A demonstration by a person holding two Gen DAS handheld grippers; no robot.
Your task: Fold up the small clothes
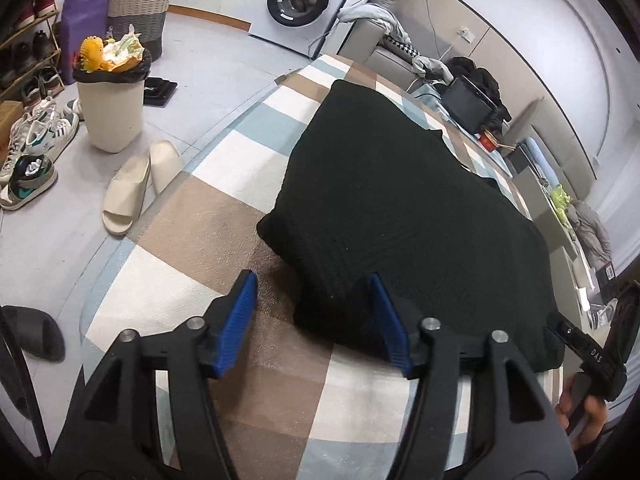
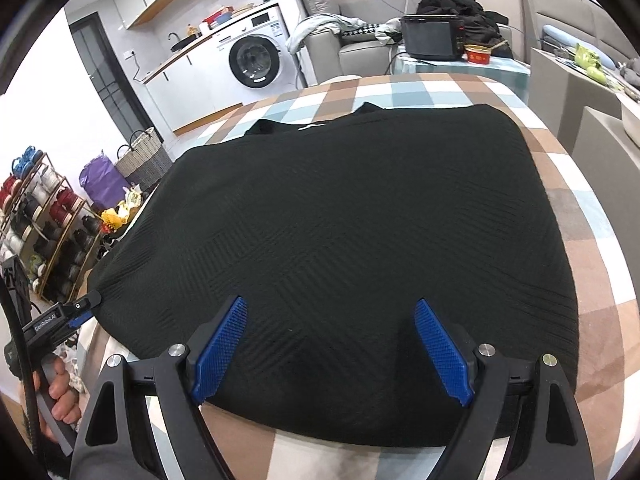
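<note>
black garment (image 2: 340, 240) flat on checked cloth (image 2: 580, 216) | under right hand-held gripper (image 2: 332, 344), jaws apart

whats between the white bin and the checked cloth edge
A pair of cream slide sandals on the grey floor, between the white waste bin and the checked cloth; left wrist view.

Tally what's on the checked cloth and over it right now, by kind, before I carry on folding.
Black garment: 1, lying flat on the checked cloth
Gripper: 2, left gripper at the garment's near corner, right gripper over its near edge, both open and holding nothing
Total: 3
</note>
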